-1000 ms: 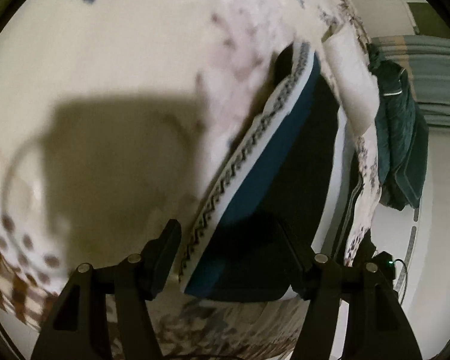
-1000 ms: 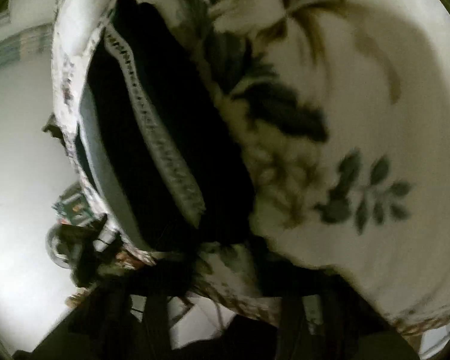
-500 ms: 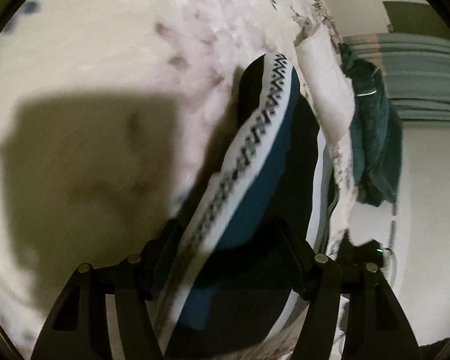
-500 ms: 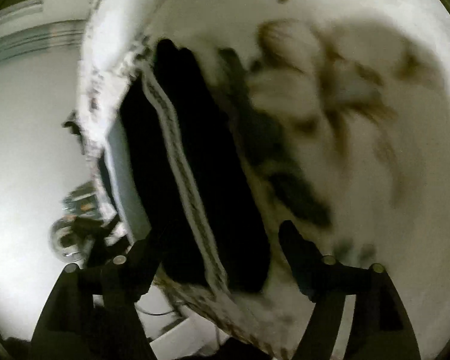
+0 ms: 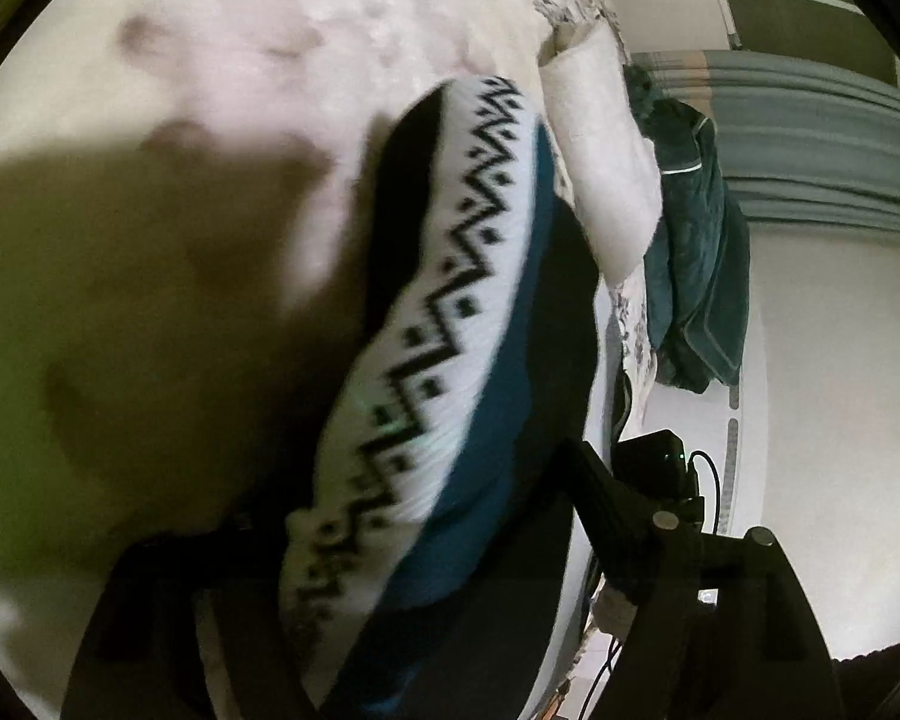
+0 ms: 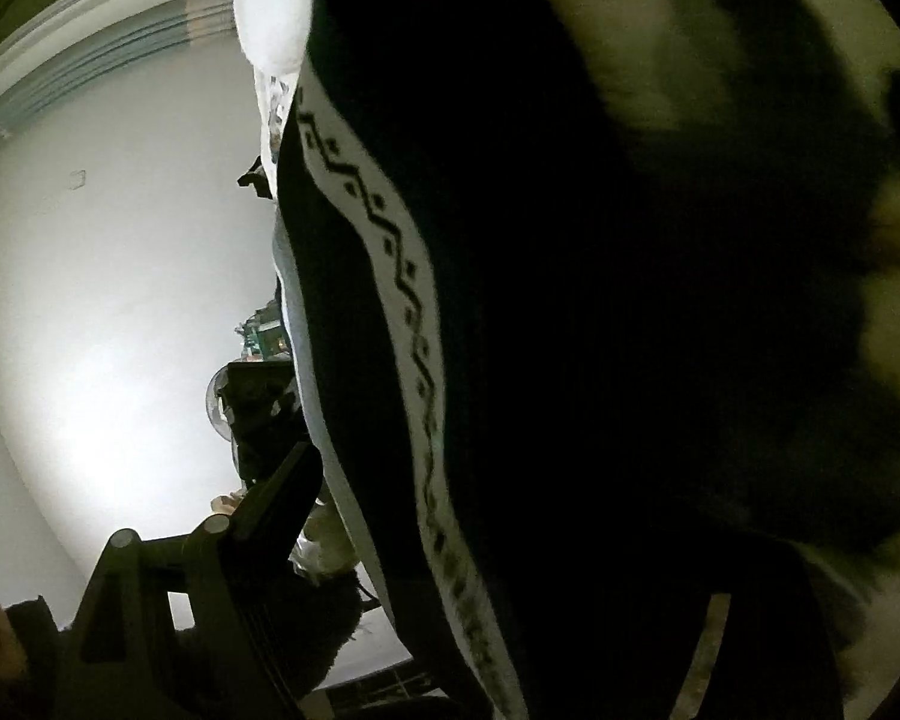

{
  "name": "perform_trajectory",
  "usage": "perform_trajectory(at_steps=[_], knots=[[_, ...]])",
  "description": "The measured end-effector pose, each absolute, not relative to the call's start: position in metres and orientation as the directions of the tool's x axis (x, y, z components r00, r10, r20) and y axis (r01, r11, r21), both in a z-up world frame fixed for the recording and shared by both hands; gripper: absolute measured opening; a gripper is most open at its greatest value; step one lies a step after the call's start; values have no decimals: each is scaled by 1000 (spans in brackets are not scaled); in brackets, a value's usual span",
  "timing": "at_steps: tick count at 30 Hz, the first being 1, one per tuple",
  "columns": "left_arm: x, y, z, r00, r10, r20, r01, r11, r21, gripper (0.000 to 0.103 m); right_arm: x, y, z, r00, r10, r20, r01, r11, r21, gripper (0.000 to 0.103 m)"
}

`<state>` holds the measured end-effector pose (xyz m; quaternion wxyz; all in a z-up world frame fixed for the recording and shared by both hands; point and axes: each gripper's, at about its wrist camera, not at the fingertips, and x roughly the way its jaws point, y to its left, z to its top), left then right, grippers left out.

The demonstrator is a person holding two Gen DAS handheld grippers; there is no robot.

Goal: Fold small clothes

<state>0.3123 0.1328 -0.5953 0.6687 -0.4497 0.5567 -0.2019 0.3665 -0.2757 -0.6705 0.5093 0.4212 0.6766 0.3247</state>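
Note:
A small dark garment point(image 5: 450, 312) with a white zigzag-patterned band and a blue stripe lies on a floral bedspread point(image 5: 306, 48). My left gripper point(image 5: 414, 540) is open, its fingers point(image 5: 606, 498) wide apart on either side of the garment's near end. In the right wrist view the same garment point(image 6: 510, 300) fills the middle, very close and dark. My right gripper point(image 6: 510, 570) is open around its near end; only the left finger point(image 6: 276, 498) shows clearly, the right one is lost in shadow.
A white pillow point(image 5: 606, 156) sits at the bed's edge. A dark green cloth point(image 5: 696, 252) hangs beyond it, against a white wall. A black device with a green light point(image 5: 660, 456) and cables sits past the bed edge. Cluttered objects point(image 6: 258, 396) show beside the bed.
Both grippers have moved in closer to the garment, so it now looms large between the fingers. The fingers stay spread in both views.

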Motion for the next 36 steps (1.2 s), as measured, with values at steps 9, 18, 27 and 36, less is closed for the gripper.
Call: perform_trajectory(at_steps=[9,18,27,36], knots=[[324,125,-557,326,-719,-613,-178,591,-787,21,354,-263,-630,-32,865,-501,159,499,852,30],[397,105,-486,301,-726,-619,-51,636,-770,21,373,-285,-560,115,865,-489,148,472,869,27],[550,73,-457,296,-742,-601,43,639,-768,21,489,-333,-512,270,816,-510,119,498,859,27],[684,61,-508,226,-690,-688,75,716,-694,28,599,-334,-558,295,756,-584,151,567,810,27]])
